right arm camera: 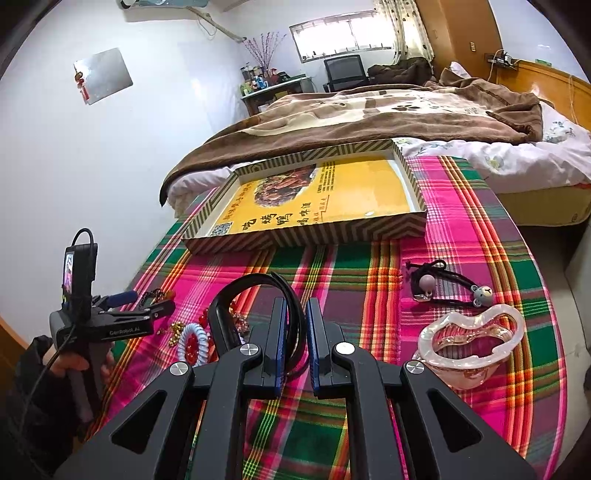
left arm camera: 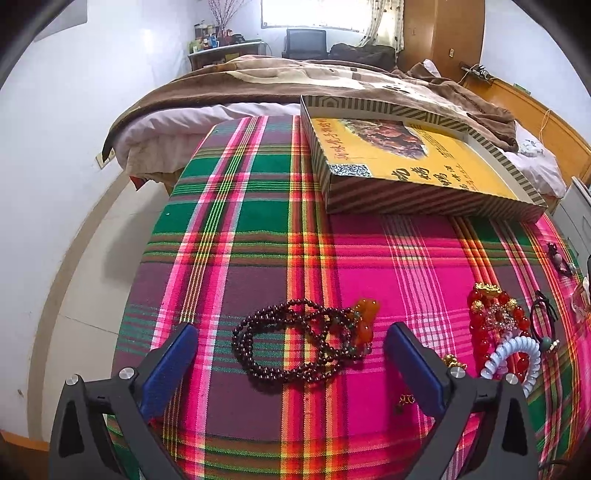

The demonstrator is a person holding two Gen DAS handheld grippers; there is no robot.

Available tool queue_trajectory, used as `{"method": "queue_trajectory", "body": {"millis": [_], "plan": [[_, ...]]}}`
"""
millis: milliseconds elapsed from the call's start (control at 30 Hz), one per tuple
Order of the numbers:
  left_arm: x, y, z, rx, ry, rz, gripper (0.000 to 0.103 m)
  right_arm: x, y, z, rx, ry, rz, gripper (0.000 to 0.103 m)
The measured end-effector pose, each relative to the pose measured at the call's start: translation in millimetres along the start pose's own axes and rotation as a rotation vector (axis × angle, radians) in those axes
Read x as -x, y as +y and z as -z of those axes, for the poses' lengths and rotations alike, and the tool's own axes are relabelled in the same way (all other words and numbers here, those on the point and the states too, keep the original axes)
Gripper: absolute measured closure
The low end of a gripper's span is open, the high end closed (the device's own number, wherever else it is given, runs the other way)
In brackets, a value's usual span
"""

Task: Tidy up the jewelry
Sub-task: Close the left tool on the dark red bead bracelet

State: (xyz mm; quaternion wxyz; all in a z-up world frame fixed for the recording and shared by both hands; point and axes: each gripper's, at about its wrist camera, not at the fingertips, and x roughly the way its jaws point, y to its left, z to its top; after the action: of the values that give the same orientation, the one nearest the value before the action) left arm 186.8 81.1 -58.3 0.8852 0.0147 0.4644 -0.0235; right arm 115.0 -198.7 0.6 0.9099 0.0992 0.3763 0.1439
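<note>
Right hand-held gripper (right arm camera: 295, 332) clamped on black headband (right arm camera: 258, 295), left hand-held gripper (left arm camera: 291, 347) wide open around dark bead necklace (left arm camera: 295, 343) on plaid worktop (left arm camera: 240, 240), empty yellow box (left arm camera: 424, 162) far side.

Plaid cloth (left arm camera: 258, 229), pink, green and purple, covers the table. Beyond the table's far edge stands a bed (right arm camera: 498, 162) with white floral sheet and a rumpled brown blanket (right arm camera: 369, 110) bearing paw prints. Wooden headboard (right arm camera: 546, 85) at the bed's right end. Against the far wall, under a bright window (right arm camera: 343, 37) with a patterned curtain (right arm camera: 410, 29), a dark chair (right arm camera: 345, 72). Left of the chair, a shelf (right arm camera: 273, 86) crowded with bottles and jars; bare purple-budded branches (right arm camera: 264, 46) rise above it. A grey sheet (right arm camera: 103, 75) with a red tassel hangs on the white left wall. Pale tiled floor (left arm camera: 92, 258) beside the table's left edge.
</note>
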Motion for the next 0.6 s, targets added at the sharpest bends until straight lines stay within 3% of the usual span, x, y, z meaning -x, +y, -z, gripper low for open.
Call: {"method": "queue_trajectory", "body": {"millis": [33,100,200,267,300,600], "plan": [[0,-2,-1,-0.004,-0.002,0.002,0.008,0,0,0,-0.001,0.0,0.0,0.092],[4,-6,-2,-0.018,-0.012,0.007,0.036,-1,-1,-1,-0.005,0.0,0.001,0.092],[7,-11,-4,-0.04,-0.009,0.016,0.055,-1,-2,-2,-0.009,0.001,0.001,0.092],[9,-14,-4,-0.052,-0.008,0.021,0.077,-1,-2,-3,-0.008,-0.001,0.001,0.092],[10,-15,-4,-0.059,-0.009,0.015,0.082,0,-2,-3,-0.008,-0.002,0.002,0.092],[25,-10,-6,-0.034,-0.024,0.042,0.089,3,-4,-9,-0.009,-0.013,0.009,0.092]]}}
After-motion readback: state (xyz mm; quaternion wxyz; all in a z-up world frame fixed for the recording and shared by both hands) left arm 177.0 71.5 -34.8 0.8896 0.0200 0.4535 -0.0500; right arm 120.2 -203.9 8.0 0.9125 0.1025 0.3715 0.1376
